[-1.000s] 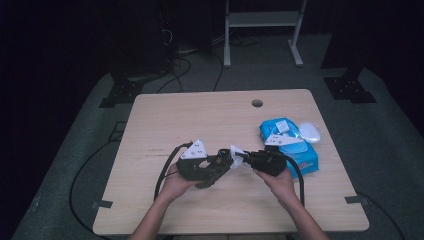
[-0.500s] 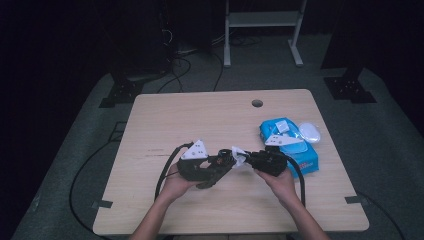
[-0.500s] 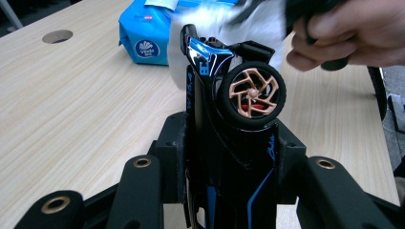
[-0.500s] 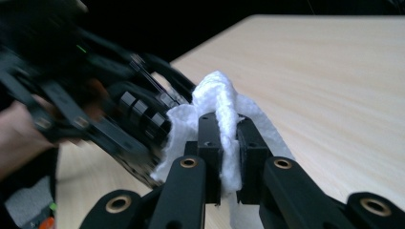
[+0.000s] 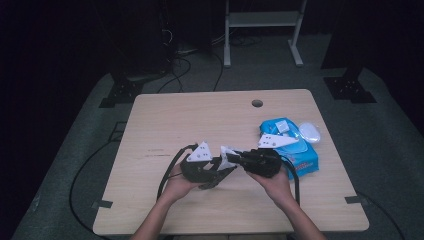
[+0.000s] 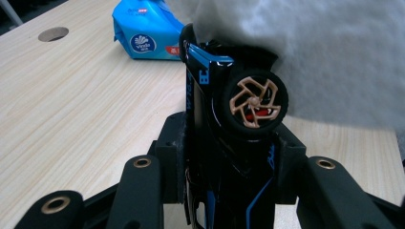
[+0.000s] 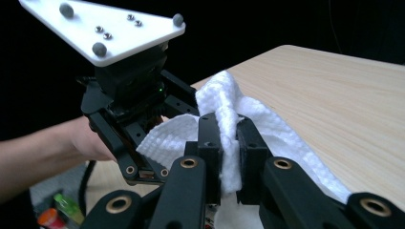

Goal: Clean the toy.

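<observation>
I am working at the bench (image 5: 165, 125), with both hands low near its front middle, much where they were a second ago. The blue wipes pack (image 5: 292, 145) is lying at the right side of the bench, just behind my right hand, and it has not moved since then. My left gripper (image 6: 229, 157) is holding a toy car (image 6: 234, 124), black with blue trim, clamped by its body between narrow jaws so that a bronze-spoked wheel (image 6: 255, 101) is facing the left gripper view. My right gripper (image 7: 229, 143) is pinching a white wipe (image 7: 224, 102), bunched between its nearly closed jaws. In the high view my left gripper (image 5: 220, 172) and my right gripper (image 5: 231, 159) are meeting nose to nose, and the wipe (image 5: 227, 154) is sitting between them, pressed against the car. Compared with the earlier frames the two are staying together; I am seeing only a slight shift of the wipe across the car.
</observation>
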Demonstrator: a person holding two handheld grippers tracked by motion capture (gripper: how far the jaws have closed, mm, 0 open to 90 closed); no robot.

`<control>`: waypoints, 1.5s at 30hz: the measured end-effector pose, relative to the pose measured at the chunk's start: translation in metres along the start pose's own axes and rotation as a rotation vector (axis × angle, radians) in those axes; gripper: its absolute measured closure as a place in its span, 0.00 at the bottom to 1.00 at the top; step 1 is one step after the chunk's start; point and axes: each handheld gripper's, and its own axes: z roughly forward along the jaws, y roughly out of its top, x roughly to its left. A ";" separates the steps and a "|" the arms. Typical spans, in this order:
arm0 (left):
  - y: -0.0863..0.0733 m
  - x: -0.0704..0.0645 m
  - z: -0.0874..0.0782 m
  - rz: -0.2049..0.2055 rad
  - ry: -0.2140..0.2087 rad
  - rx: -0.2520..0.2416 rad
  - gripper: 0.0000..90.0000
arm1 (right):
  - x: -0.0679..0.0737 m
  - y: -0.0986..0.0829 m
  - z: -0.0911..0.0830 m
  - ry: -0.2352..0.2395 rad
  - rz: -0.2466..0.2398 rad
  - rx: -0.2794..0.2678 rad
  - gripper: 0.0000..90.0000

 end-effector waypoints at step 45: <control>0.007 -0.006 0.006 0.008 -0.009 -0.038 0.64 | -0.008 -0.003 -0.010 -0.027 0.036 -0.001 0.92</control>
